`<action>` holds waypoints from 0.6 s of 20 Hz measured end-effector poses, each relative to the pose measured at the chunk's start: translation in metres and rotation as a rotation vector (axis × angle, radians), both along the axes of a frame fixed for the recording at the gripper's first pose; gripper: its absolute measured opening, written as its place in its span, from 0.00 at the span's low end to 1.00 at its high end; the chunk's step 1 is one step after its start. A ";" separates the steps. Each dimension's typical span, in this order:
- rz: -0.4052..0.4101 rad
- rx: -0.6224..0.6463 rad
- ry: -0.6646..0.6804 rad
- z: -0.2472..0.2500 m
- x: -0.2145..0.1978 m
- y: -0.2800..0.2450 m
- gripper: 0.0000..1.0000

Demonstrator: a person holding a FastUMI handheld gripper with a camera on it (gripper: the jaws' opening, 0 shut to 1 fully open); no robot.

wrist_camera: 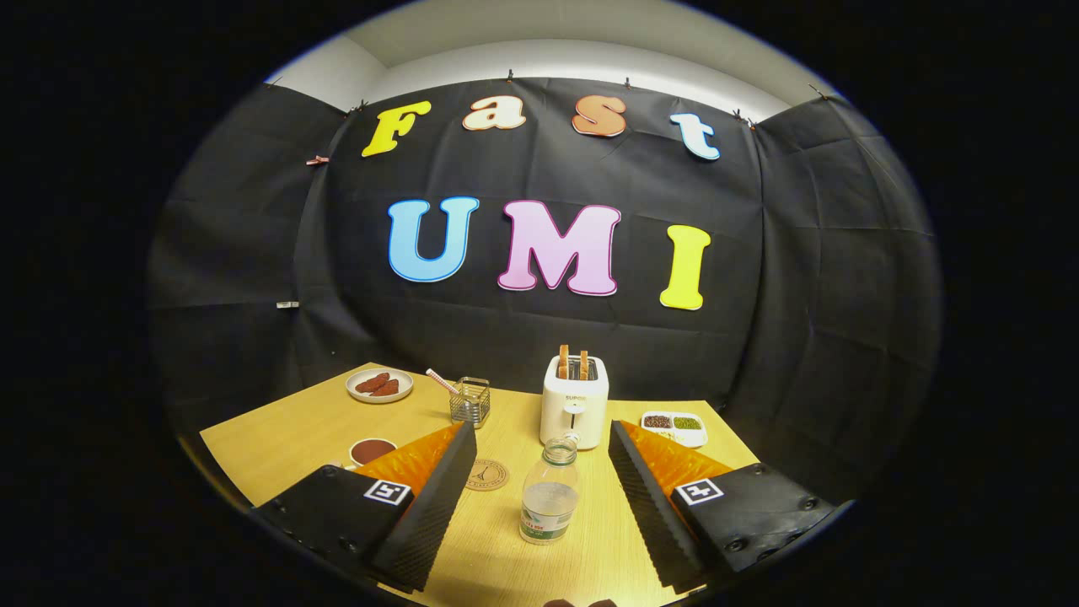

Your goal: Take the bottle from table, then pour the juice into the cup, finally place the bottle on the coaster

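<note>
I'm looking into a booth with black cloth walls, over a wooden table (287, 434). My gripper (539, 506) is released, jaws spread wide, touching nothing. The bottle (550, 493) stands upright and uncapped between the fingers, apart from both. At eleven o'clock from it, just beside my left finger, lies the round coaster (487, 475). The cup (371, 451) sits at ten o'clock, partly hidden behind that finger. Just beyond the bottle at twelve stands a toaster (575, 406) with two slices up. A wire basket (470, 401) and a plate (379, 385) lie farther off at eleven; a dish (674, 427) at two.
</note>
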State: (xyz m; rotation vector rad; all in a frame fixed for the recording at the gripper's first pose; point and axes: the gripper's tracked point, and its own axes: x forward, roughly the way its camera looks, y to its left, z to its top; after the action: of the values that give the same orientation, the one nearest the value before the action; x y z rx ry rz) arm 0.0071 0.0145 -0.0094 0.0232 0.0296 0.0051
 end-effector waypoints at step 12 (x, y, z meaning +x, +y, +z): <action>-0.012 -0.006 0.004 -0.007 0.009 -0.005 0.98</action>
State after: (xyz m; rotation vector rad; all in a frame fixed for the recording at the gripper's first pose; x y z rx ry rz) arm 0.0157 0.0097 -0.0164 0.0172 0.0330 -0.0070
